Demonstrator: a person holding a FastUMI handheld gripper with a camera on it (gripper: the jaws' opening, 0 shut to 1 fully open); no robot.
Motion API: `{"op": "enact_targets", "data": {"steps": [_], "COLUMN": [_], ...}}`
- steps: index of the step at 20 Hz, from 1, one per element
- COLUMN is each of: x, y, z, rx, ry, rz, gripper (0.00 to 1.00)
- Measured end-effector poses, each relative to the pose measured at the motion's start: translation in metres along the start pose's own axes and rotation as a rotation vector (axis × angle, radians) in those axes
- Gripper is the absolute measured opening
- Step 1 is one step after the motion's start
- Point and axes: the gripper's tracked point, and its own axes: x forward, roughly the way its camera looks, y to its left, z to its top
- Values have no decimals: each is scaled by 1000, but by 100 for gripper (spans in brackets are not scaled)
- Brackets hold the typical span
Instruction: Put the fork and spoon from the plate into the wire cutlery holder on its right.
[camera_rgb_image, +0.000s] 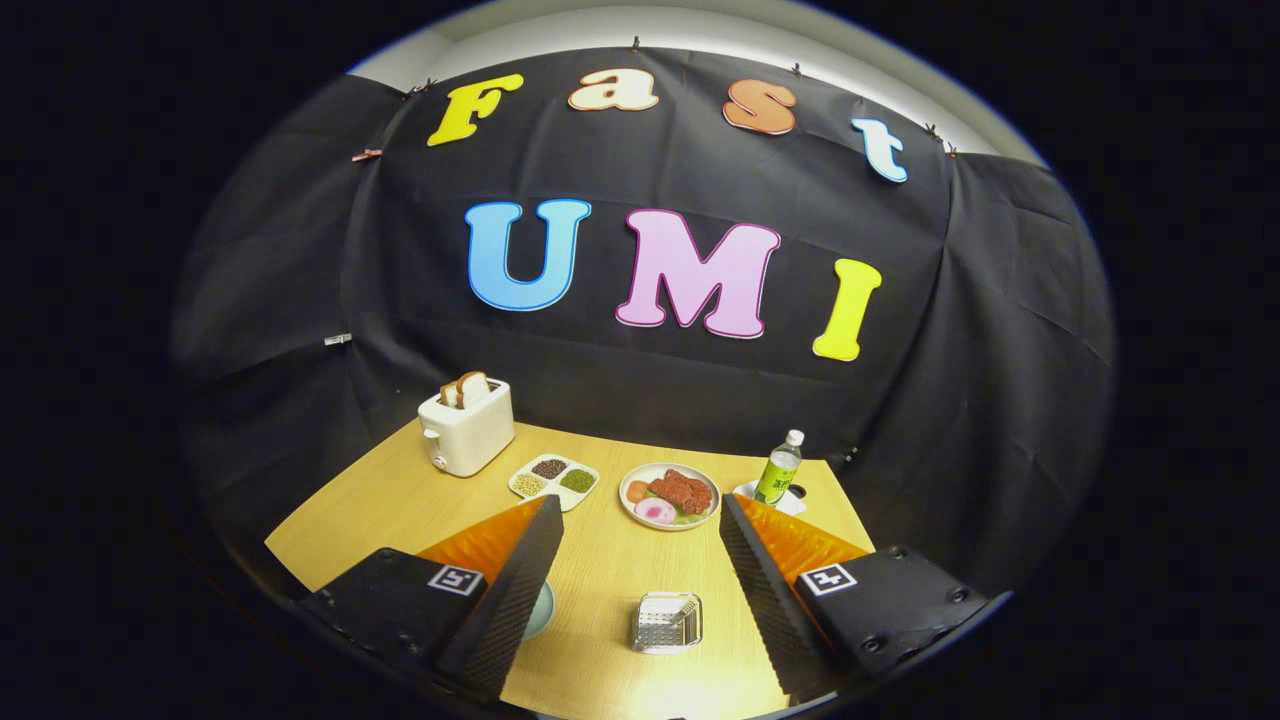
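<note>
Two fingers spread wide above the cutlery holder

Both fingers of the gripper stand far apart with nothing between them, held high over the wooden table, which I take as a position for looking the scene over before reaching. The wire cutlery holder sits between the fingers, low and close, its mouth facing up, so tools can be dropped straight in. Just left of it, a pale plate peeks out from behind the left finger; most of it is hidden, and I cannot make out the fork or spoon on it. Beyond the fingers are a plate of food, a divided dish of beans, a toaster holding bread, and a bottle, all well clear of the working area.
</note>
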Motion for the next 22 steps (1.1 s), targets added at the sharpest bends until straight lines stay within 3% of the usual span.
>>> {"op": "enact_targets", "data": {"steps": [7, 16, 22], "x": [15, 33, 56], "y": [43, 140, 178], "z": [-43, -167, -241], "rx": [15, 22, 16], "ry": [148, 502, 680], "rz": [89, 235, 260], "gripper": [98, 99, 97]}}
